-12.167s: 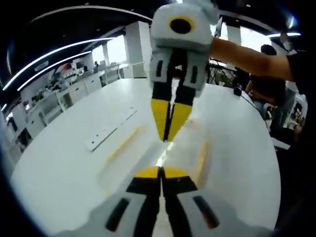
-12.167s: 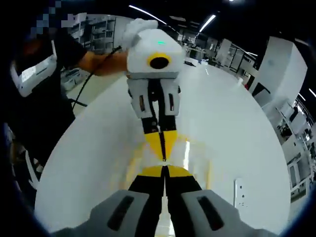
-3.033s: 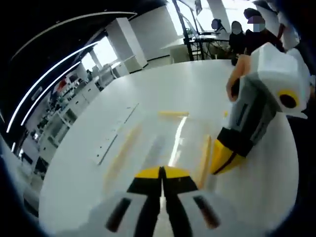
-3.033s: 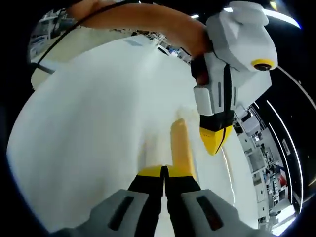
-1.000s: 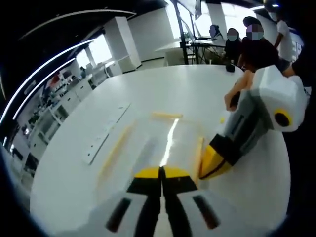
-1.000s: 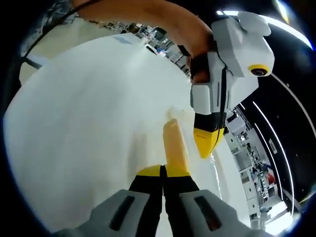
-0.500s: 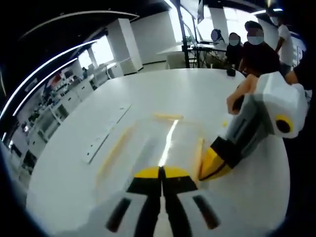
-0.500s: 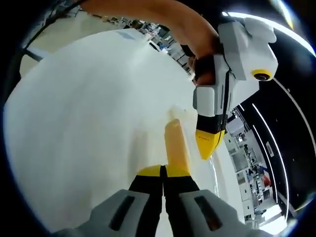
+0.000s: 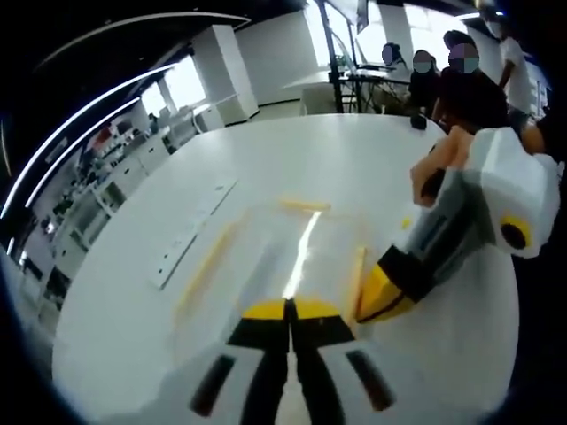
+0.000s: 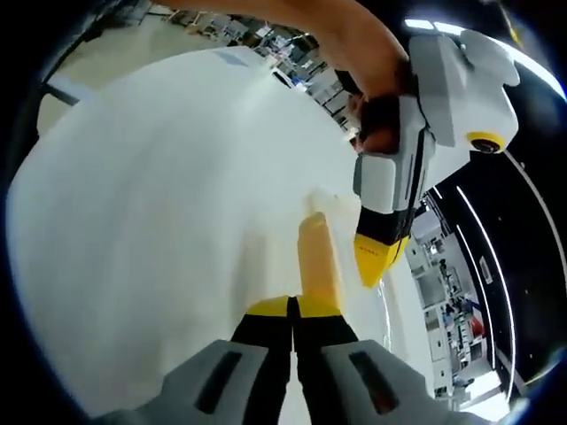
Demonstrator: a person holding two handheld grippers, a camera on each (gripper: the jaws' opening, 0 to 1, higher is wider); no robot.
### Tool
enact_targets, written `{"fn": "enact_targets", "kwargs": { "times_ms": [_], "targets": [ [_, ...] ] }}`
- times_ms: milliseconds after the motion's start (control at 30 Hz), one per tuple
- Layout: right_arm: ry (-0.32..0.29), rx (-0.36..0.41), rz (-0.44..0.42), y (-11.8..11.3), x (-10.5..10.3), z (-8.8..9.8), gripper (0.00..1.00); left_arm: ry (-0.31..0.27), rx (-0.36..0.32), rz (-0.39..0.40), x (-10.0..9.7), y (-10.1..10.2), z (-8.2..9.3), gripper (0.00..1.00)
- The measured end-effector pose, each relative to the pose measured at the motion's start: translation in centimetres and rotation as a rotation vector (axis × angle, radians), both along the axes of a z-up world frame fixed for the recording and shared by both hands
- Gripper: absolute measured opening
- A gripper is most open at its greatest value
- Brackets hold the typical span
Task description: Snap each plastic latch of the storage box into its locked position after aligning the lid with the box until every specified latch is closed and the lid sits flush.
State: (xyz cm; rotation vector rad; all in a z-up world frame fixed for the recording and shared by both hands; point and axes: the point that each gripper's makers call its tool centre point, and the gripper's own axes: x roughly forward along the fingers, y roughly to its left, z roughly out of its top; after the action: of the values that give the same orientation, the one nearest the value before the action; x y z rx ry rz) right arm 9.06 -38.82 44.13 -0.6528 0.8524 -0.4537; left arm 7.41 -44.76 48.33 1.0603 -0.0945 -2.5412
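Left tongs (image 9: pixel 288 307) closed, box lid (image 9: pixel 292 257) just ahead

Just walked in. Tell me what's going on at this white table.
A person holds a yellow-tipped gripper in each hand over a clear plastic storage box with yellow latches, on the round white table. The left gripper is shut, its tips at the lid's near edge. The right gripper, also shut, has its tips at the yellow latch on the box's right side. Whether that latch has snapped shut cannot be told.
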Motion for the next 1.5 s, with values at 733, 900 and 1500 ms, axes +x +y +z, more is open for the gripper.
{"fn": "enact_targets", "kwargs": {
  "times_ms": [733, 900, 1500],
  "targets": [
    [0.01, 0.022, 0.002, -0.2, -0.1, 0.1, 0.0, 0.003, -0.002, 0.023, 0.1, -0.2, 0.2, 0.0],
    [0.023, 0.01, -0.003, -0.2, -0.1, 0.0, 0.0, 0.018, -0.011, 0.03, 0.2, 0.0, 0.2, 0.0],
    [-0.044, -0.01, -0.026, -1.2, -0.5, -0.4, 0.0, 0.127, -0.068, 0.054, -0.7, 0.9, 0.0, 0.0]
  ]
}}
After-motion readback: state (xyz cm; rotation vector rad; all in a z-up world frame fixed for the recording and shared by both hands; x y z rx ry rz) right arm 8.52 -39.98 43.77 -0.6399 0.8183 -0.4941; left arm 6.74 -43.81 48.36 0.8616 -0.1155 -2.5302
